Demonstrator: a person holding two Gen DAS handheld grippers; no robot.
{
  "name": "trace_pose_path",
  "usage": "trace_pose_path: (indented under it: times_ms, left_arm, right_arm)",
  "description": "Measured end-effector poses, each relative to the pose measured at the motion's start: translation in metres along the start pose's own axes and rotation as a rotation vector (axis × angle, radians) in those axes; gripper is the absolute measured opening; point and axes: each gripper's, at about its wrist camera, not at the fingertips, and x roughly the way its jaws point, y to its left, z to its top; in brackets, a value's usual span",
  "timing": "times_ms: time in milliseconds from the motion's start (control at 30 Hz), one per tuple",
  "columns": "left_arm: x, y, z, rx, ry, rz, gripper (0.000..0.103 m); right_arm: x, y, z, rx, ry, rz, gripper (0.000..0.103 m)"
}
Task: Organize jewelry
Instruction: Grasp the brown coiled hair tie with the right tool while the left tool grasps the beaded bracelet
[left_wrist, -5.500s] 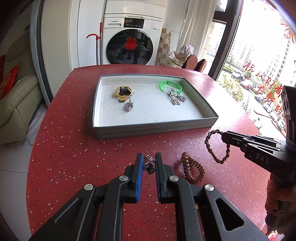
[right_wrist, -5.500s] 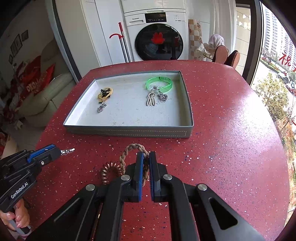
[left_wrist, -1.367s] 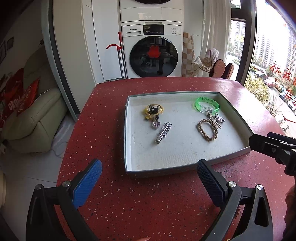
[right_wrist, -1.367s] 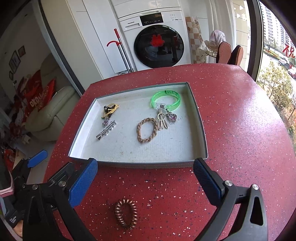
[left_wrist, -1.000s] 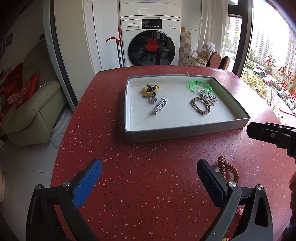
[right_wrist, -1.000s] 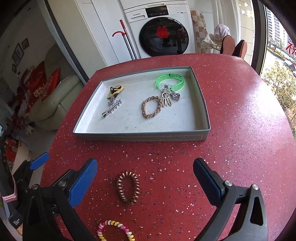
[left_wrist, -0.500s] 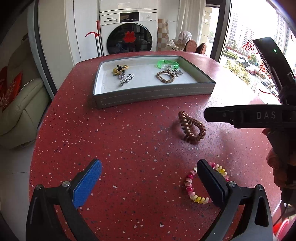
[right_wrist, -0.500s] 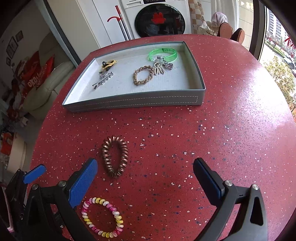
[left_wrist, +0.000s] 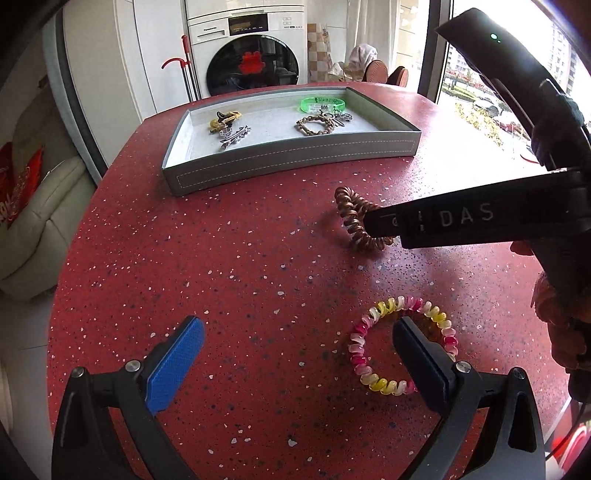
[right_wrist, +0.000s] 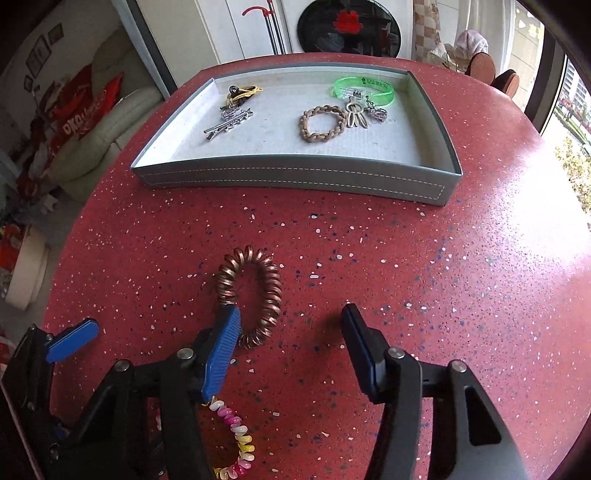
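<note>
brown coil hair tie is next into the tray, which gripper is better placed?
Right gripper: closing around the brown coil hair tie, not yet gripping. Left gripper sits open by the pink-yellow one.

Bright daylight glares off the red table (right_wrist: 517, 229), fisheye edges bend, corners perhaps vignetted.

The table (right_wrist: 443, 277) was red with white and dark specks. The tray (right_wrist: 295, 177) was grey with pale stitching and a whitish floor. One coil hair tie (right_wrist: 255, 291) was coppery brown, the other (left_wrist: 402, 347) pink, yellow and white. A wristband (right_wrist: 364, 88) was bright green.
</note>
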Motion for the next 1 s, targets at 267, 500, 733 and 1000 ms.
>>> trace_pose_path:
  times_ms: [267,500,733,1000]
  left_arm:
    - [0.005,-0.013,-0.001,0.072,0.0,0.023,0.103]
    - [0.001,-0.025,-0.005,0.146,-0.031,0.035,0.097]
    - [-0.002,-0.032,-0.005,0.185,-0.04,0.013,0.076]
    - [-0.003,-0.032,-0.006,0.18,-0.029,-0.031,0.029]
  right_arm:
    - [0.0,0.015,0.001,-0.095,0.002,-0.058,0.038]
    - [0.003,0.023,-0.003,-0.156,0.009,-0.09,0.021]
    - [0.001,0.029,-0.005,-0.182,0.003,-0.095,0.012]
    - [-0.003,0.019,-0.008,-0.132,-0.008,-0.078,0.012]
